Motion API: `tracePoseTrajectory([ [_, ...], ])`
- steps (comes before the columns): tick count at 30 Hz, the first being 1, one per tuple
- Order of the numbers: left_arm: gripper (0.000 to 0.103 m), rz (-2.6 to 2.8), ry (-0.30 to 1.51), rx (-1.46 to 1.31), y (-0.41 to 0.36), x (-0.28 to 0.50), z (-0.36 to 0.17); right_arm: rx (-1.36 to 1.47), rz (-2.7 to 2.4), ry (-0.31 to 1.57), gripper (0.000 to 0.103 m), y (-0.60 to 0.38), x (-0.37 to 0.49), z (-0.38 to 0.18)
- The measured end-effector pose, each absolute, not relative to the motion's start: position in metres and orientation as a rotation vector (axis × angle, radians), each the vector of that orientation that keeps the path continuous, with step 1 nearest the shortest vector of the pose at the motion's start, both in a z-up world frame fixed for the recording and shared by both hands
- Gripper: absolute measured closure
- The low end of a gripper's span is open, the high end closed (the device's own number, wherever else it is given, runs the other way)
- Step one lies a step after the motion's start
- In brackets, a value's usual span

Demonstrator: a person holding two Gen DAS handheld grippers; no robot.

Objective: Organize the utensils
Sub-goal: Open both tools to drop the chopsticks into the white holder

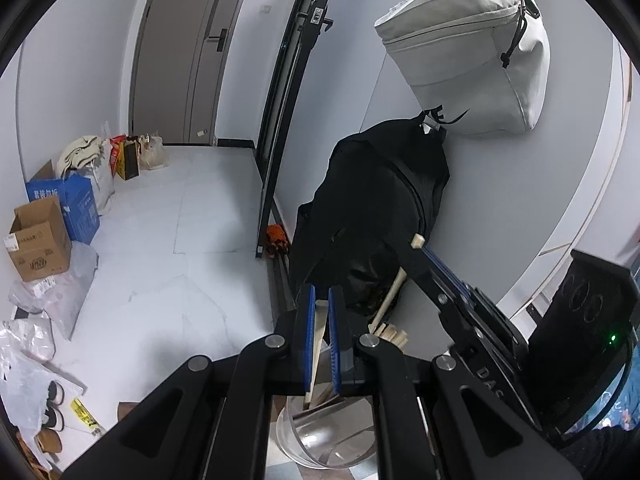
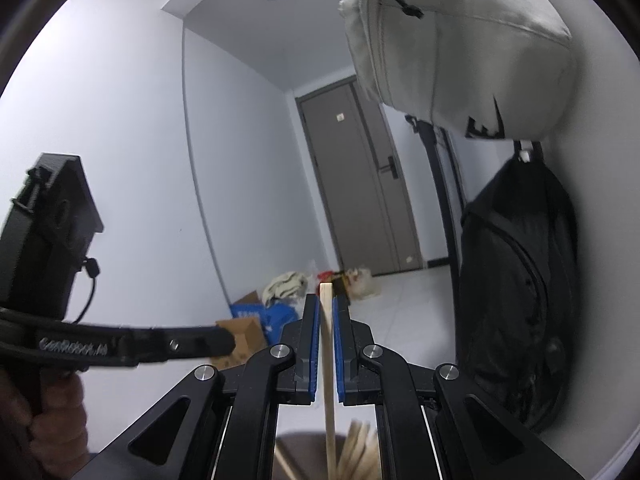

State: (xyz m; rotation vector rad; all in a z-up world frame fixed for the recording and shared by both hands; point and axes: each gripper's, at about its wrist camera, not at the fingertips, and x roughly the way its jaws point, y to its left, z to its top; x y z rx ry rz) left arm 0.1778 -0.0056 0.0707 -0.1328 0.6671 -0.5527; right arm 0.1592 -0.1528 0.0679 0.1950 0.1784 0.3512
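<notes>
Your left claw (image 1: 320, 300): blue pads closed on flat pale wooden utensil handle (image 1: 316, 344); handle runs down into clear round plastic holder (image 1: 316, 444) just below claw.

Your right claw (image 2: 326, 308): pads pinched tight on thin pale wooden stick (image 2: 327, 344), upright, top end poking just past fingertips, lower end dropping toward blurred bundle of wooden utensils (image 2: 360, 452) near bottom edge.

Right of both claws, against wall: black backpack (image 1: 380, 208), grey canvas bag (image 1: 472, 52) hanging above it.

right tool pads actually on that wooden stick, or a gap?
Touching. The right wrist view shows the wooden stick pinched between the blue pads of the right tool, no gap either side.
</notes>
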Motion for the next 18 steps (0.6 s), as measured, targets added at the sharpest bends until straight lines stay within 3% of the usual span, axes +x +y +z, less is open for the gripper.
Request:
tracePoseTrajectory([
  [14,0.1,-0.696,0.797,-0.225,-0.013,0.176,0.048,0.198,0.451,0.367,0.094,-0.164,0.141,0.053],
  [16,0.098,-0.712,0.825,-0.258,-0.011,0.176,0.044,0.215,0.46,0.395,0.086,-0.167,0.138,0.051],
  [18,0.09,-0.735,0.856,-0.274,-0.012,0.177,0.039,0.218,0.452,0.405,0.064,-0.172,0.133,0.051],
])
